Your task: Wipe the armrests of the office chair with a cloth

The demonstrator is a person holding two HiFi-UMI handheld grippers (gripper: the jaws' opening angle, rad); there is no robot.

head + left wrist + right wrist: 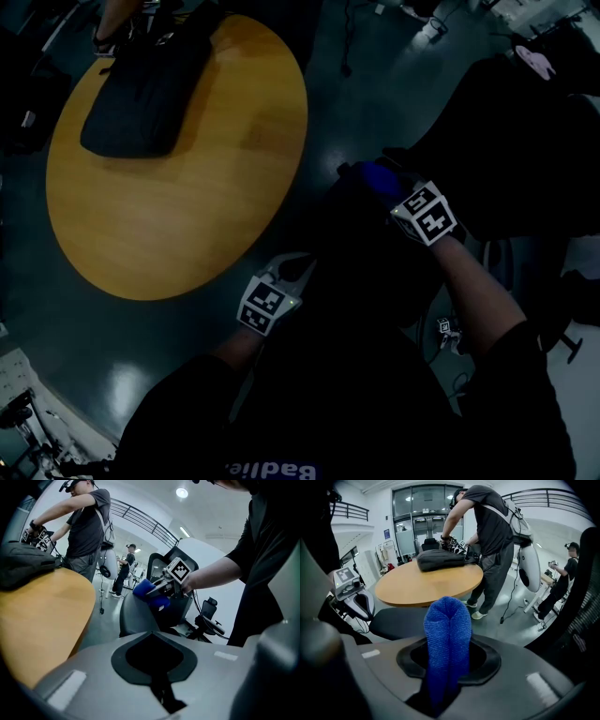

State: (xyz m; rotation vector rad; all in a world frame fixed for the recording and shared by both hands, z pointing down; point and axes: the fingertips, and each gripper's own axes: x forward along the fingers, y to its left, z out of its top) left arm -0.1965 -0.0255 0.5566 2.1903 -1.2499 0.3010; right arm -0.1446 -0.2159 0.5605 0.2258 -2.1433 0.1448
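Right gripper clamps the folded blue cloth, which stands up between its jaws. Left gripper: jaws together, empty. Office chair just ahead of it.

A strip of bare floor lies open between the round bench and the office chair. A black backpack and a person leaning over it block the bench's far side. The chair's mesh backrest walls off the right. The blue cloth fills the right tongs.
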